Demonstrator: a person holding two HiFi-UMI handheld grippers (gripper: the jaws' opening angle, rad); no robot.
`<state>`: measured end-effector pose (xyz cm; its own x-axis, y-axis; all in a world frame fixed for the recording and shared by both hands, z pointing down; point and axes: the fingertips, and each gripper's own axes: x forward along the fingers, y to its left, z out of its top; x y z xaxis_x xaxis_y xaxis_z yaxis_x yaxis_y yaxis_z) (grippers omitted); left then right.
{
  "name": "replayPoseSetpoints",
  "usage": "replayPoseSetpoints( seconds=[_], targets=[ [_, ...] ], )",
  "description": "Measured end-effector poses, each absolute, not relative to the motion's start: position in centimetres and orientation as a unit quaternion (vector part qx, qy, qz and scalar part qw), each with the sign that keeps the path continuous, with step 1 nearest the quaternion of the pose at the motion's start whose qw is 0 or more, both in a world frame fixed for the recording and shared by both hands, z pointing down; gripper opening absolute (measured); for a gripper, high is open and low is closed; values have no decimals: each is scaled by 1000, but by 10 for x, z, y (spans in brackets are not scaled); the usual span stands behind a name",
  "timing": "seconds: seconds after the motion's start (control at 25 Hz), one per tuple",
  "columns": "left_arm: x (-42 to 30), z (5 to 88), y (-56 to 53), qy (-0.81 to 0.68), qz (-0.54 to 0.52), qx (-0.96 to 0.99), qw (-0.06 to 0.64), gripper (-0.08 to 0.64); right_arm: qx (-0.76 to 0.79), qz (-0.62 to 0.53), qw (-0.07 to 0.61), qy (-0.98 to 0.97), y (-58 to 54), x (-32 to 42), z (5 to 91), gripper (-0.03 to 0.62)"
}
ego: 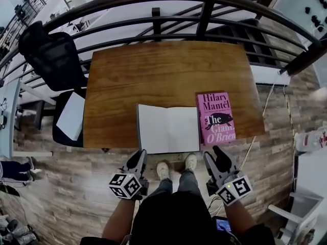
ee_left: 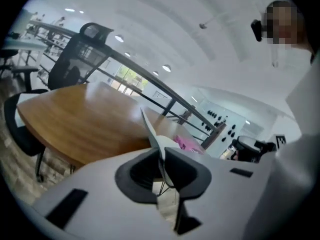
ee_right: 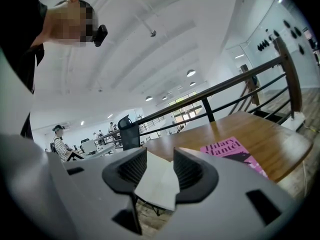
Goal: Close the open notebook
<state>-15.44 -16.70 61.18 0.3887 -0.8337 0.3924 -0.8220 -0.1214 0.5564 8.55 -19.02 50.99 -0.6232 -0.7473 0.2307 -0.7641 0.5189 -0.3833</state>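
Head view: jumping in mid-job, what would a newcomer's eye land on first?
The open notebook stands out, its white pages bright against the wooden table. It lies at the table's near edge, with a pink book close beside it on the right. The left gripper has its jaws shut on a thin sheet at the notebook's left edge, while the right gripper waits with jaws apart by the right corner.

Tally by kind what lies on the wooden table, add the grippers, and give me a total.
Notebooks: 1, the open white-paged notebook
Books: 1, the pink paperback book
Grippers: 2, the grey left gripper and right gripper
Total: 4
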Motion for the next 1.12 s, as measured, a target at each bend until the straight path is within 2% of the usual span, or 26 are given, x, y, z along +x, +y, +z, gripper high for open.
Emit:
replayPoseSetpoints(
  seconds=[0.24,0.92,1.0,1.08,1.12],
  targets=[
    [-110,580,-174,-502,30,808,308,44,454,221,-2,-863,-186,104,499,161],
    [-26,568,-186,-400,69,864,297,63,528,230,-30,-817,-164,170,507,158],
    [-14,567,-184,-378,72,873,300,99,531,231,-28,-815,-163,173,506,158],
    [-3,566,-184,-360,74,881,298,207,534,230,-28,-813,-162,175,505,160],
    [0,566,-184,-355,74,884,296,225,535,228,-28,-813,-162,175,504,160]
  ],
)
